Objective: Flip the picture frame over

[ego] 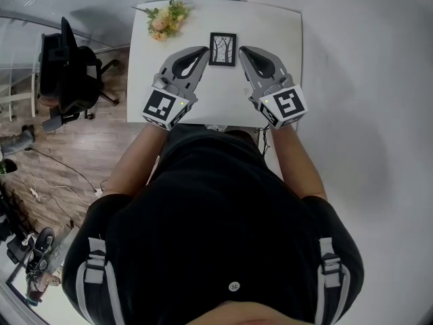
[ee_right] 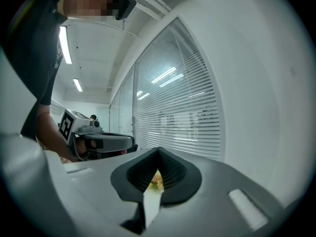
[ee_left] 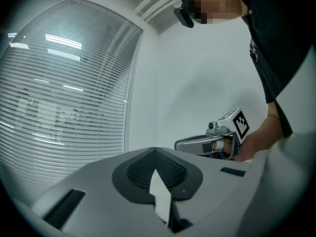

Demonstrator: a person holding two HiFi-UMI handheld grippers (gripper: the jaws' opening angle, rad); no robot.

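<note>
A small black picture frame lies picture side up on the white table, showing a drawing of bare trees. My left gripper sits just left of the frame with its jaws shut and nothing in them. My right gripper sits just right of it, also shut and empty. Both tips stand close beside the frame's side edges; I cannot tell whether they touch. Both grippers point level. The frame is hidden in both gripper views. The left gripper view shows the right gripper; the right gripper view shows the left gripper.
A bunch of yellow and peach flowers lies at the table's far left corner. A black office chair stands on the wooden floor left of the table. A window with blinds faces the table.
</note>
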